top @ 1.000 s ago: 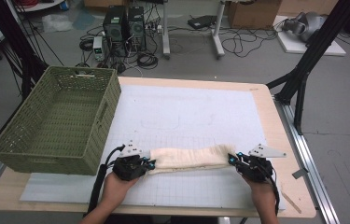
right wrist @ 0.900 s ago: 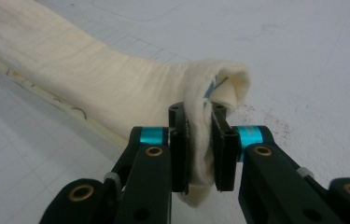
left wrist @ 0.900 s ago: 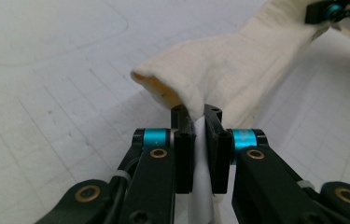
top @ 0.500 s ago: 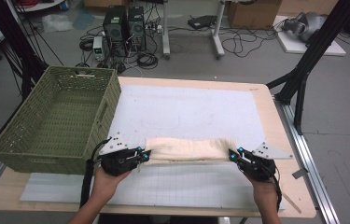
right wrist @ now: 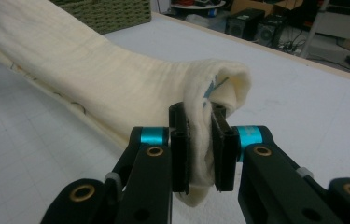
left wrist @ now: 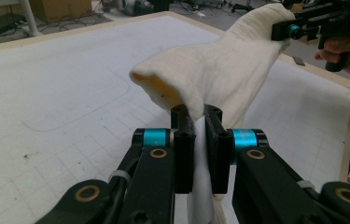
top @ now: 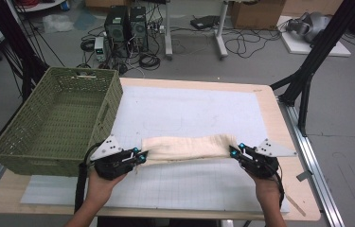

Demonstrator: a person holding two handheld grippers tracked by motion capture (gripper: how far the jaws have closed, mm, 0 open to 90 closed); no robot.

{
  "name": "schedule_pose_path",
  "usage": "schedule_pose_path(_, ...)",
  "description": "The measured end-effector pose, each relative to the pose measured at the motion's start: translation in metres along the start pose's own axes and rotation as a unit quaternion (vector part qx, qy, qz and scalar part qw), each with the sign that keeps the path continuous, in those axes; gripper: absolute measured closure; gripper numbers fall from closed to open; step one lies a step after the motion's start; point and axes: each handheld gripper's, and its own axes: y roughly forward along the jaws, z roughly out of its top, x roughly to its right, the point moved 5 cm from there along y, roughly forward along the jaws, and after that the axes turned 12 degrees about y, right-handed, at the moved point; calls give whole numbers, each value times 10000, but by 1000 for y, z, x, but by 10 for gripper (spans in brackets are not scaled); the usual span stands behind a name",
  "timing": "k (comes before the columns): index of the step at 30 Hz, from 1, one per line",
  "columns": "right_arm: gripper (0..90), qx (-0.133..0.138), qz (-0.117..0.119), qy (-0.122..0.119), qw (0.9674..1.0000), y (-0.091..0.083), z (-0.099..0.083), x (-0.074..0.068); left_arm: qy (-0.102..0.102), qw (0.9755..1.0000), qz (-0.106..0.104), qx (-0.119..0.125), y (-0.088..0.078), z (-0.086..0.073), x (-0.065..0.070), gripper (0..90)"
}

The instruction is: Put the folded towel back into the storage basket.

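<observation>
Cloth: a cream folded cloth [top: 187, 147] is stretched between the two tongs above the near half of the bench [top: 189, 101], sagging a little in the middle.
Left tongs: the left tongs [top: 139, 156] are clamped tight on the cloth's left end; the left gripper view shows the fabric pinched between the two black jaws, with a loose fold bulging above them.
Right tongs: the right tongs [top: 234, 151] are likewise closed on the right end, a thick wad of cloth squeezed between the jaws in the right gripper view.
What changed: compared with a second ago, the left hand [top: 100, 187] has risen and drifted towards the basket [top: 59, 123], while the right hand [top: 266, 187] has hardly shifted. The cloth now hangs off the bench rather than lying along it, and its left end sits closer to the basket wall.
Meaning: the lift looks under way, and the cloth seems headed for the basket, which stands open at the bench's left edge.
Next need: probably both ends carried leftwards together, high enough to pass over the rim.
Risk: the drooping middle could catch on the wicker edge.
</observation>
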Motion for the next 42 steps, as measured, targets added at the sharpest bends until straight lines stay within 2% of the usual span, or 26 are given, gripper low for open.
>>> schedule_pose_path(8, 805, 15, 169, -88, 9998, 10, 12, -6, 39, 9998, 136, 125, -15, 4, -4, 836)
schedule_pose_path(14, 805, 157, 341, -150, 9992, 21, 35, -12, 175, 9990, 254, 323, -32, 9, -9, 836)
schedule_pose_path(15, 805, 149, 372, -195, 9990, 27, 43, -13, 203, 9988, 266, 366, -35, 11, -10, 836)
schedule_pose_path(16, 805, 149, 372, -195, 9990, 27, 43, -13, 235, 9985, 305, 393, -39, 12, -11, 836)
schedule_pose_path(23, 805, 246, 519, -346, 9977, 49, 73, -23, 256, 9965, 533, 591, -61, 19, -20, 836)
schedule_pose_path(29, 804, 268, 640, -431, 9967, 69, 93, -34, 358, 9945, 732, 652, -79, 24, -27, 836)
schedule_pose_path(42, 804, 355, 803, -473, 9950, 116, 137, -52, 320, 9904, 1086, 794, -105, 26, -39, 836)
